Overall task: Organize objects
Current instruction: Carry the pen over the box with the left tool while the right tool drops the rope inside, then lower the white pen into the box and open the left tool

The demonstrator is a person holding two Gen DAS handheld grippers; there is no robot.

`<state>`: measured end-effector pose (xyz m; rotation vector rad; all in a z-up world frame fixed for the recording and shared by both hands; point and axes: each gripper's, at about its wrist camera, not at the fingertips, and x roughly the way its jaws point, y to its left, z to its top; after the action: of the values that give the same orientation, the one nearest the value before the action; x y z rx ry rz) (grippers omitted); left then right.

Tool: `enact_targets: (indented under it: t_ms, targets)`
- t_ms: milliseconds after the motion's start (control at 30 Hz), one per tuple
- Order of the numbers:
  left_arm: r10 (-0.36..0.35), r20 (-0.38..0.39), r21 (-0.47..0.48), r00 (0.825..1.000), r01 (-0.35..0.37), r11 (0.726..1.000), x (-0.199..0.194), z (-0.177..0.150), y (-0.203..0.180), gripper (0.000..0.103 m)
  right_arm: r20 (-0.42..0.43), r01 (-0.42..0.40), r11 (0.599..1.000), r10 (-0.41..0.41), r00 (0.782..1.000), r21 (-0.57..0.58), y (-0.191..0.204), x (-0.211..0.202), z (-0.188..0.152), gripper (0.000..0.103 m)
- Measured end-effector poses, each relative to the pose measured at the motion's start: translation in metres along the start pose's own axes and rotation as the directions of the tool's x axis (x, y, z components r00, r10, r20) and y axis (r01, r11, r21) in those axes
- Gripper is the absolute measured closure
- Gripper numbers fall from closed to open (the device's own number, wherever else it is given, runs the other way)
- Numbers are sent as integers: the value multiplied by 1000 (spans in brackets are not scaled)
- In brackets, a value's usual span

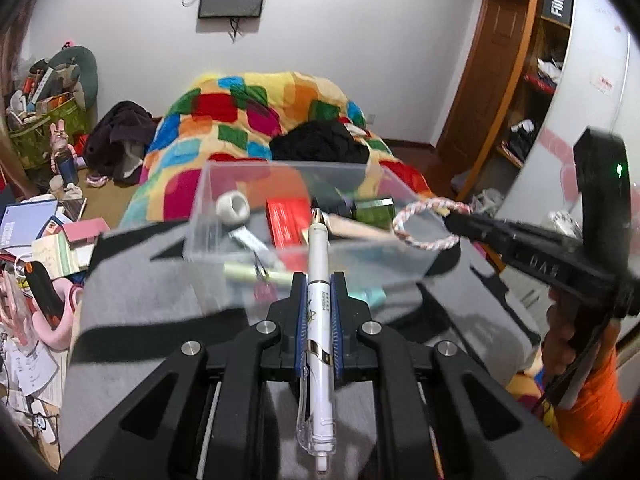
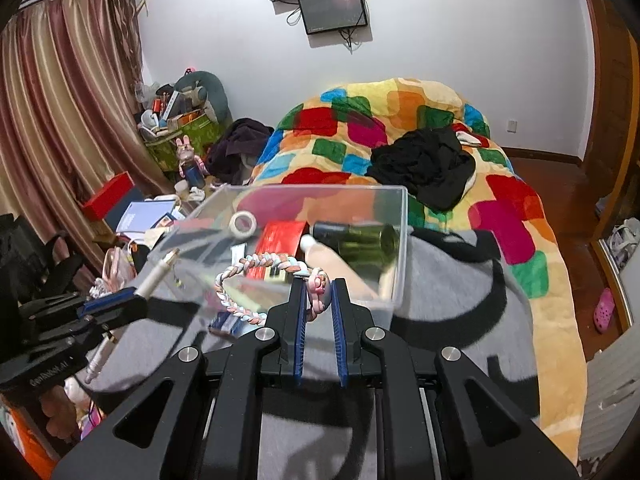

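Behind everything, at twelve o'clock, a bed under a patchwork blanket (image 2: pixel 420 120) of coloured squares, with a black garment (image 2: pixel 420 168) heaped on it; at ten o'clock, clutter of books and boxes along striped curtains (image 2: pixel 60 100); high on the wall, a dark screen (image 2: pixel 334 8). Straight ahead of both tools, resting on a grey and black cover (image 2: pixel 448 280), a clear plastic box (image 1: pixel 280 168), open at the top. Inside it, a roll of white tape (image 1: pixel 234 208) at eleven o'clock, a red packet (image 1: pixel 286 220) near the middle, a dark green bottle (image 2: pixel 360 242) lying on its side at one o'clock, plus smaller items too blurred to name. Left gripper (image 1: pixel 319 284) clamped narrow on a white pen (image 1: pixel 318 308), barrel lying along the fingers, gold tip pointing to twelve o'clock over the near wall of the box, clip end trailing toward six. Right gripper (image 2: pixel 319 292) closed on a braided cord loop (image 2: pixel 256 276) in pink, white and pale blue, pinched at its knotted end between the blue pads (image 2: pixel 339 320), the loop hanging out to ten o'clock over the near edge of the box. From the left camera, the same loop held at two o'clock, above the box's right corner.
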<state>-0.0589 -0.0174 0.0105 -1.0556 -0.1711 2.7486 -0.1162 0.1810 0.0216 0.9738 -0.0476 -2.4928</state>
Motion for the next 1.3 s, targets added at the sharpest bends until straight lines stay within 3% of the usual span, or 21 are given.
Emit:
enact_targets:
  t_ms: [267, 767, 933, 1067, 1300]
  targets:
    - [16, -22, -13, 1000, -17, 1000, 21, 33, 15, 93, -7, 14, 1000, -14, 1000, 8, 1, 25, 18, 92]
    - [-11, -162, -41, 987, 5, 999, 78, 53, 27, 93, -144, 5, 1000, -6, 990, -11, 4, 83, 18, 91]
    - [-15, -145, -23, 989, 12, 1000, 71, 52, 23, 93, -164, -27, 999, 21, 986, -33, 10, 80, 15, 89]
    - [-10, -124, -7, 992, 10, 1000, 63, 55, 19, 92, -144, -38, 998, 31, 989, -44, 13, 68, 16, 81]
    - [14, -118, -10, 993, -15, 1000, 53, 54, 22, 92, -116, -60, 997, 54, 992, -49, 17, 49, 16, 76]
